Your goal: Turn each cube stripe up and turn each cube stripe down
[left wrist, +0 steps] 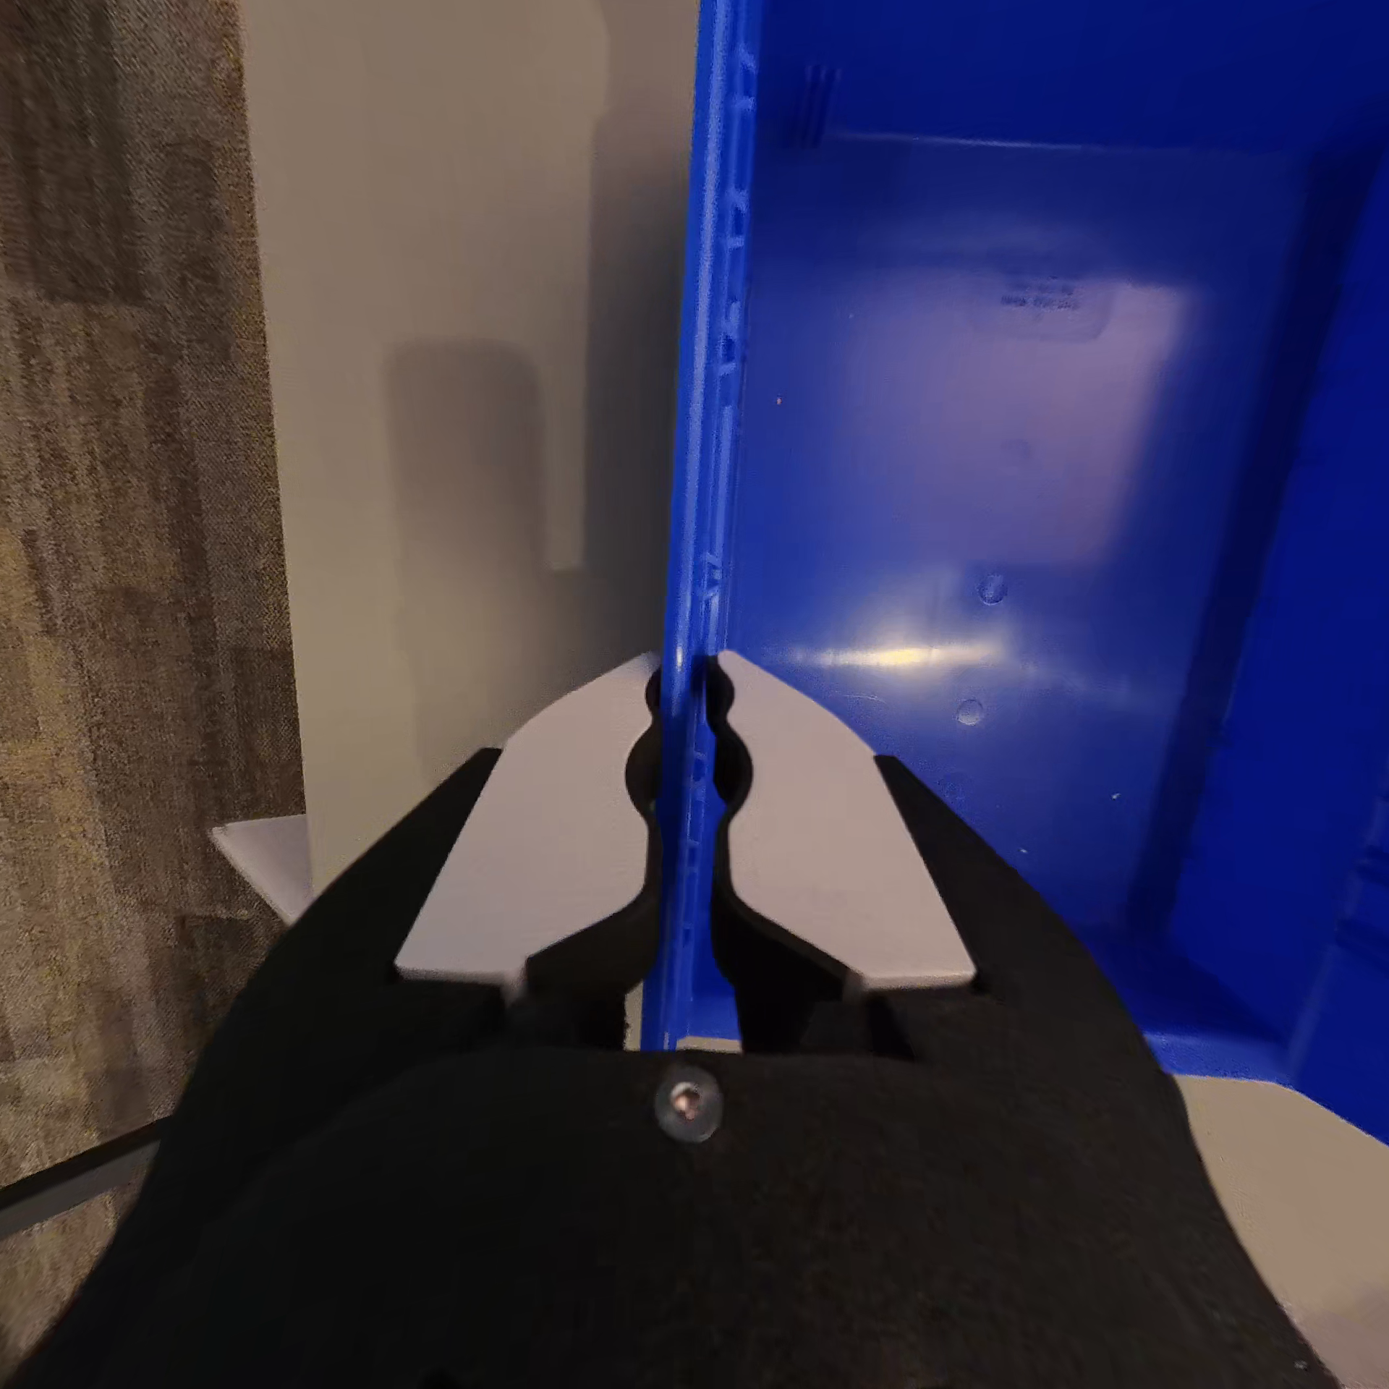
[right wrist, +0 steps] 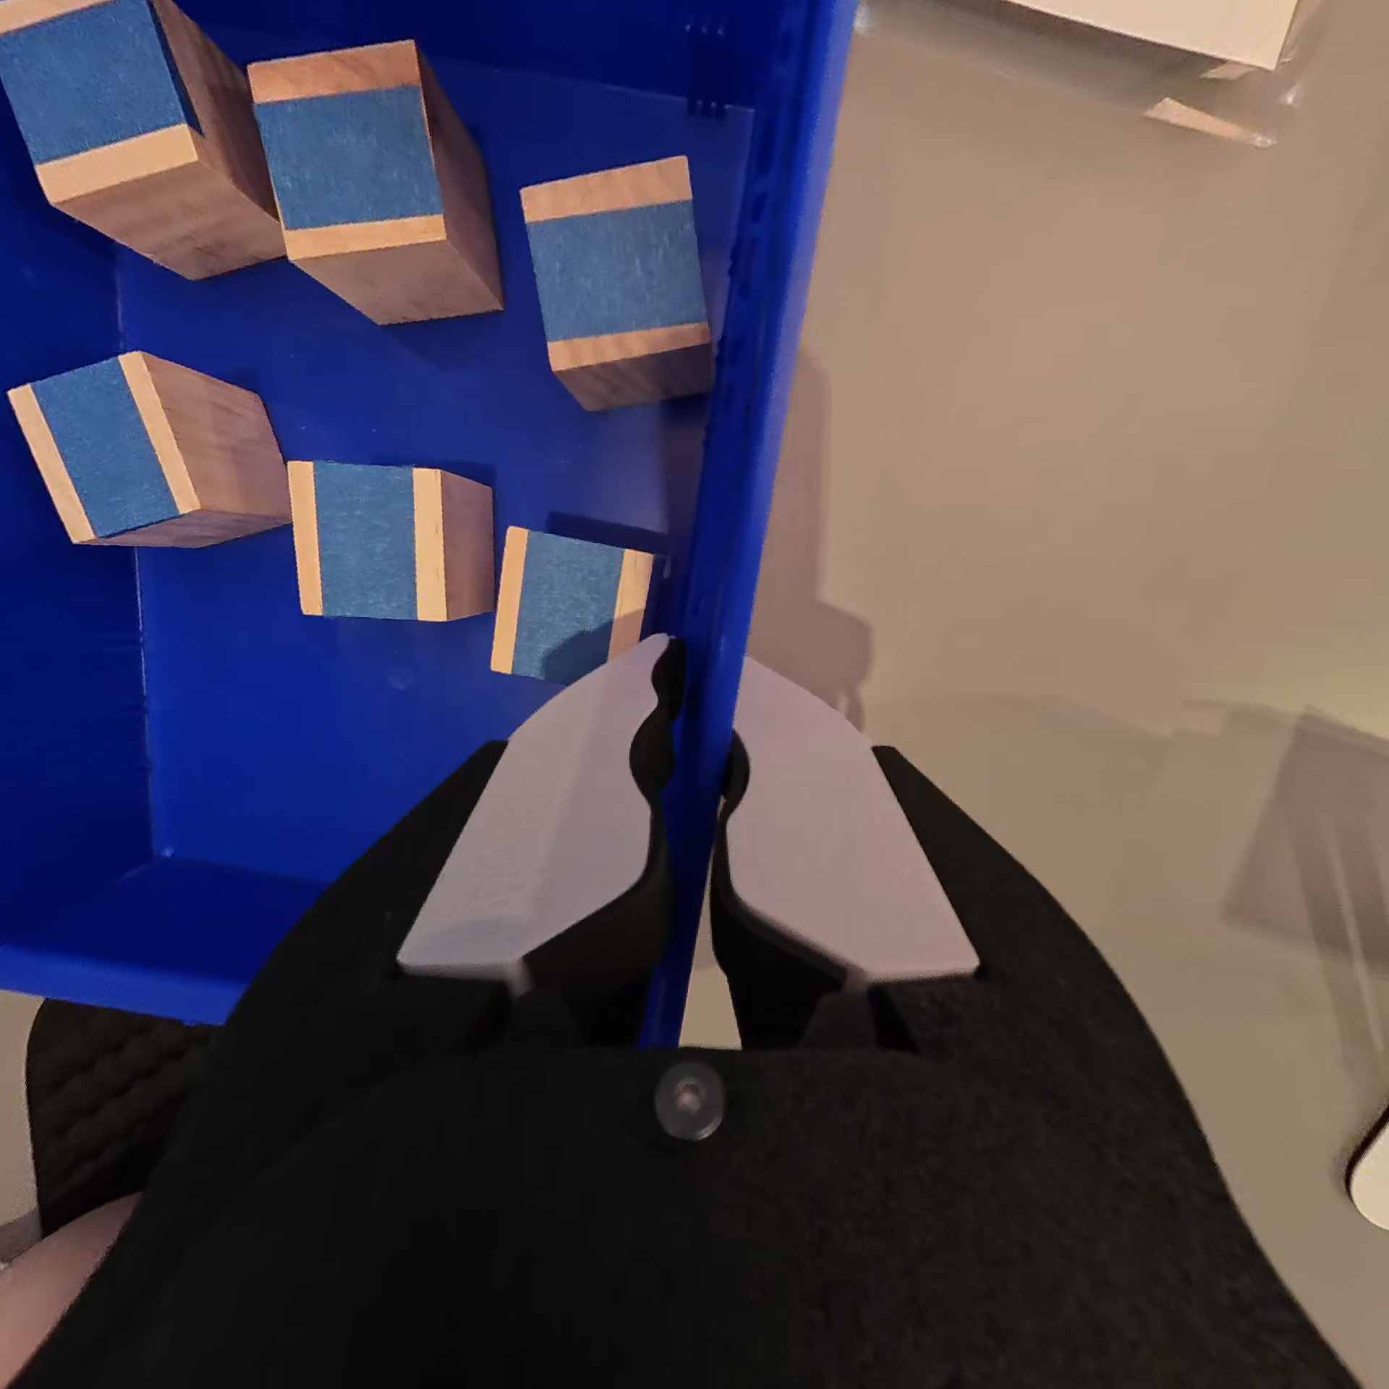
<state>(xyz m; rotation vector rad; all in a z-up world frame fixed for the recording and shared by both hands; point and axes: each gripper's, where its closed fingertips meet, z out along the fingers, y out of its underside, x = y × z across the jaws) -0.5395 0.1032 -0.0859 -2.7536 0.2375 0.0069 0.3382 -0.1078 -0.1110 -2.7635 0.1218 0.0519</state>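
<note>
A blue plastic bin stands on a pale table. My left gripper is shut on the bin's left wall, one finger on each side of it. The part of the bin floor seen in the left wrist view holds no cubes. My right gripper is shut on the bin's right wall. In the right wrist view several wooden cubes lie on the bin floor, each with a blue tape stripe on its top face. The nearest cube sits just beyond my right gripper's left finger.
The pale table runs left of the bin to an edge, with brown carpet beyond. Right of the bin is more table, with white objects at the far corner and at the right edge.
</note>
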